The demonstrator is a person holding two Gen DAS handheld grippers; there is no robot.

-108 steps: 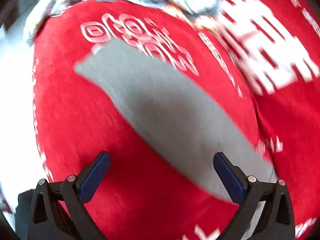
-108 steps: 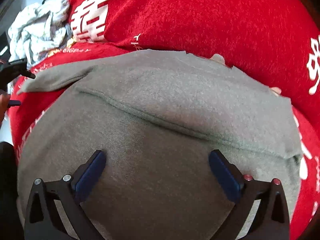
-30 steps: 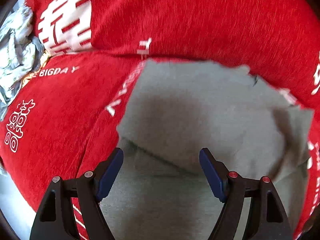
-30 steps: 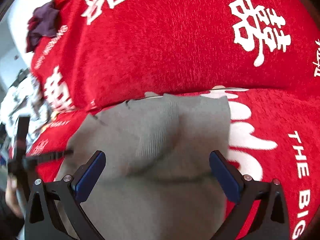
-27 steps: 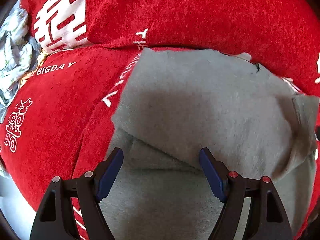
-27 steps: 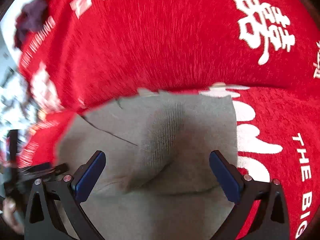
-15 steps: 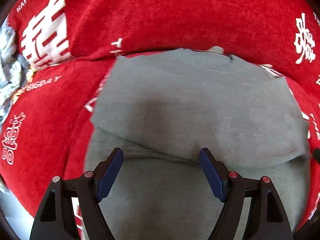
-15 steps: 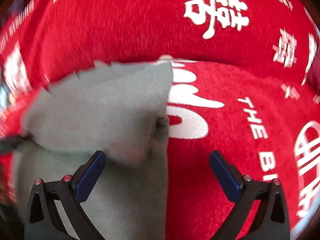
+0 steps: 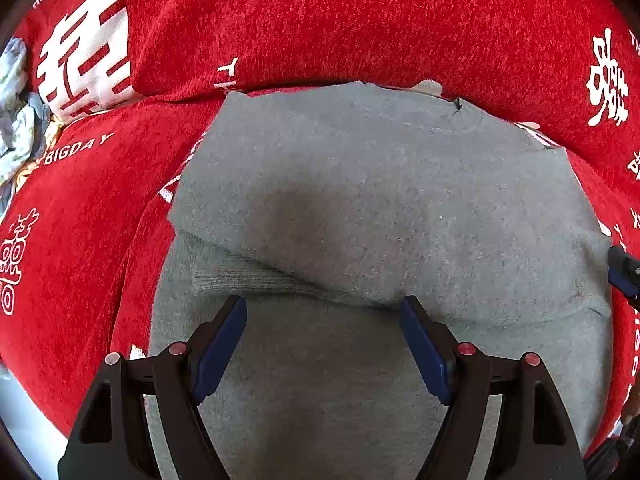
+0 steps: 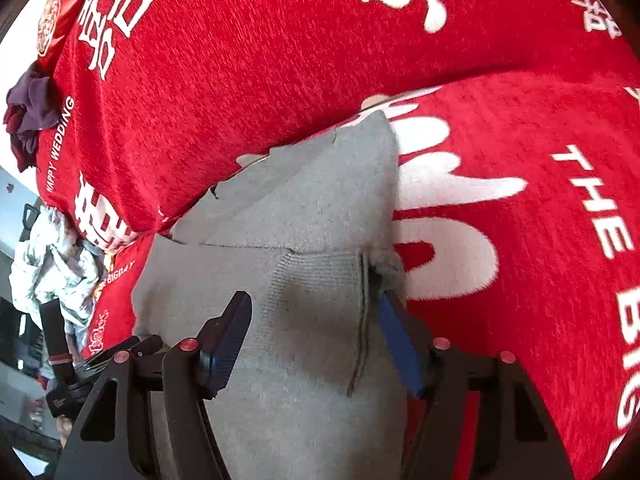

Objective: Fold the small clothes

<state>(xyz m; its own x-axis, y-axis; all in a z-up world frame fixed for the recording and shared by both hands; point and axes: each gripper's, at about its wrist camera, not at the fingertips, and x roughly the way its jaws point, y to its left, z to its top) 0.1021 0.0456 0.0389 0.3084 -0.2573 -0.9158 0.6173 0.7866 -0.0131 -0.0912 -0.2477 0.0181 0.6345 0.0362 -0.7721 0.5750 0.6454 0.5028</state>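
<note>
The grey garment (image 9: 360, 208) lay on the red cover (image 9: 360, 20), with its far edge against the seam where the cover rose into a cushion. One part of the garment was folded over its near part, and the fold edge ran across the garment just beyond the left claw (image 9: 322, 308).

The left claw hung above the near part of the garment. Its jaws stood wide apart and held nothing; the fold edge was just in front of the blue pads (image 9: 222, 344).

The right claw (image 10: 316, 304) was at the right side of the garment, over the ribbed hem (image 10: 320, 276) and its dark seam. Its jaws had just been closing, with the garment between them. The right pad (image 10: 398, 348) was at the garment's right edge, but there was a gap at the left one, so the claw had no grip.

Left of the garment, at the end of the cover, lay a pale heap (image 10: 56, 264) of cloth, and beyond it a dark purple bundle (image 10: 28, 108).
</note>
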